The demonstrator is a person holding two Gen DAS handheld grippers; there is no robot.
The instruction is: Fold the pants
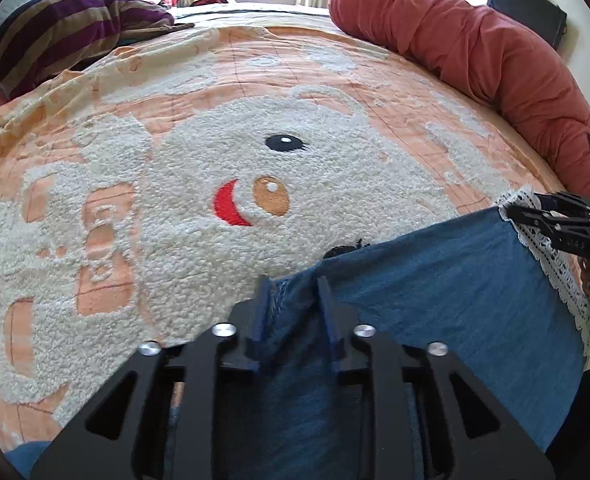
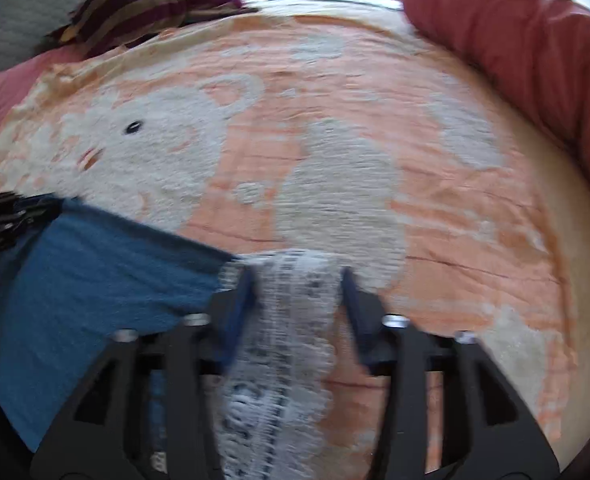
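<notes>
**Blue pants on the bed, one gripper at each corner**

The blue pants point(image 1: 435, 292) lie spread on a peach bed cover point(image 1: 175, 208) that carries a white bear figure. Along one edge of the pants runs a white lace trim point(image 2: 283, 340).

The left gripper point(image 1: 295, 292) stands over the stitched corner of the pants. Its jaws are parted, and a fold of the blue cloth rises between them — the fabric looks close to both fingers, but I cannot tell if the pads press on it.

The right gripper point(image 2: 299, 284) is at the lace corner. Its jaws are spread wide, with the lace lying loose between them and touching neither side clearly; this view is blurred.

In the left wrist view the right gripper appears at the far right, its tip at the lace corner.

A long red bolster point(image 1: 475, 52) lies along the right side of the bed, and a purple striped cloth point(image 1: 63, 28) lies at the far left.
</notes>
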